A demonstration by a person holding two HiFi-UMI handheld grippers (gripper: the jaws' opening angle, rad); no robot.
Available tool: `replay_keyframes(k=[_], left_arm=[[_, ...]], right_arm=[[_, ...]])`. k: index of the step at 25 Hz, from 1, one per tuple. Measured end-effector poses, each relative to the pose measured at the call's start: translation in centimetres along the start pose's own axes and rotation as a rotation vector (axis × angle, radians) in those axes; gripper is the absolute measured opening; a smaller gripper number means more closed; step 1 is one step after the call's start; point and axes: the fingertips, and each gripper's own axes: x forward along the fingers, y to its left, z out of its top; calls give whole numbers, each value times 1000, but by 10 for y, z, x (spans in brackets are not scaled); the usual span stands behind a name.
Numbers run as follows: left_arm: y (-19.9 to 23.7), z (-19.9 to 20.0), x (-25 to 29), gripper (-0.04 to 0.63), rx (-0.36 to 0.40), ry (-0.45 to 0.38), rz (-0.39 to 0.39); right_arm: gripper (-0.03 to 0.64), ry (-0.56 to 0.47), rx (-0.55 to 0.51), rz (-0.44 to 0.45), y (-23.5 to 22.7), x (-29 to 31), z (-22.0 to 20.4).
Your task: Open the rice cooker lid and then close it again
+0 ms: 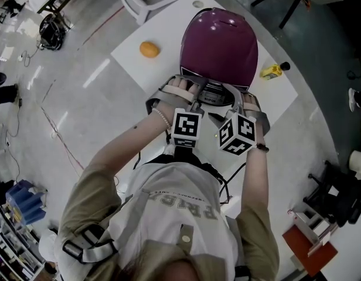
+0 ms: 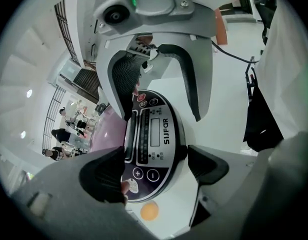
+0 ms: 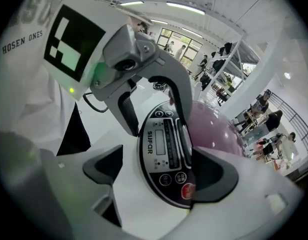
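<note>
The rice cooker [image 1: 218, 43] stands on the white table [image 1: 136, 69], and its purple lid is down. Its dark control panel [image 1: 213, 95] faces me. Both grippers hang over that panel, side by side. My left gripper [image 1: 195, 95] is open; in the left gripper view its fingers [image 2: 101, 176] stand either side of the control panel [image 2: 156, 134]. My right gripper [image 1: 228, 98] is open too. In the right gripper view the control panel [image 3: 164, 154] lies between its fingers [image 3: 106, 166], with a gap at the left one. Nothing is held.
An orange [image 1: 149, 49] lies on the table left of the cooker. A yellow object [image 1: 271, 71] lies to the cooker's right. A white chair [image 1: 139, 4] stands behind the table, and a red stand [image 1: 303, 244] is on the floor at the lower right.
</note>
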Motion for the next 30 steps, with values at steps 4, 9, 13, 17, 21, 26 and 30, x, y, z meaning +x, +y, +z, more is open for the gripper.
replay_keyframes(k=[4,9,13,17,21,26,30], left_arm=[[0,1,2,407,24,20,-5],[0,0,2,407,40,30,-3],[0,0,2,407,48,40,0],[-1,0,3,408,56,49,3],[-2,-2,5,408,80,77,6],[-4,-4,7,408,123,106,25],[-4,-3,7,407,87,83,27]], right_arm=[[419,14,-11,4,2,1,-3],[422,40,-26,9,2,2,-4],[422,63,-47,2,2,3,-5],[420,101,-61,-12,2,6,-7],[420,131,-81,-10,1,7,-10],[419,90,-54,14,3,7,-9],[419,62,-32,9,2,7,-7]])
